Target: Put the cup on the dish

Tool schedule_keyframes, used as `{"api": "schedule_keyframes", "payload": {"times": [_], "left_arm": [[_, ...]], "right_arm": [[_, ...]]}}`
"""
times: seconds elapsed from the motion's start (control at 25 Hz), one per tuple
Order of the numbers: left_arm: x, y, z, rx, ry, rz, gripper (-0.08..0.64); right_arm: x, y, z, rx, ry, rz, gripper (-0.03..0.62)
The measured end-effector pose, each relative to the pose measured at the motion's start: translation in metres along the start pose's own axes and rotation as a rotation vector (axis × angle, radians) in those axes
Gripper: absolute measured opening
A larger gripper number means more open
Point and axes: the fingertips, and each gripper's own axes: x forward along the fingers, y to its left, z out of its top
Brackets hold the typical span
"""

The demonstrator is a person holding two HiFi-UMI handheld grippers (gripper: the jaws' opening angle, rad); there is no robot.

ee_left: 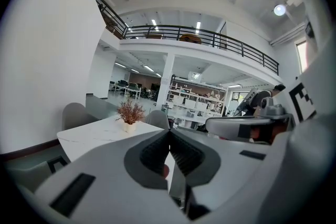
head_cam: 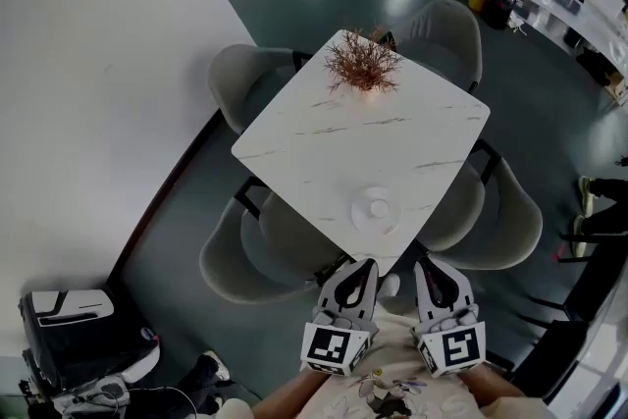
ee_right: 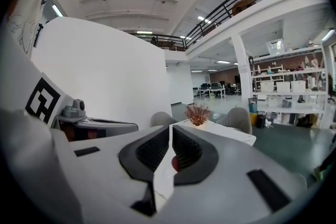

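In the head view a small white cup [head_cam: 379,207] stands in the middle of a round white dish [head_cam: 361,219], near the close corner of the white marble table [head_cam: 324,137]. My left gripper [head_cam: 370,263] and right gripper [head_cam: 423,262] hover side by side just short of that corner, both pointing at the table. Each gripper view shows its jaws closed tip to tip with nothing held: the left gripper [ee_left: 169,134] and the right gripper [ee_right: 171,131]. The jaws hide the cup and dish in both gripper views.
A potted dry reddish plant [head_cam: 362,66] stands at the table's far corner. Several grey chairs [head_cam: 238,78] ring the table. A black-and-white machine [head_cam: 74,329] sits on the floor at the lower left beside a white wall [head_cam: 88,64]. Shelving lines the far right.
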Motion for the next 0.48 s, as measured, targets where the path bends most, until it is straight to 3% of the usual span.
{"api": "schedule_keyframes", "payload": {"times": [0.48], "left_arm": [[-0.0095, -0.0005, -0.0031, -0.001, -0.014, 0.013, 0.005]], "right_arm": [[-0.0082, -0.0002, -0.0083, 0.026, 0.002, -0.029, 0.025]]}}
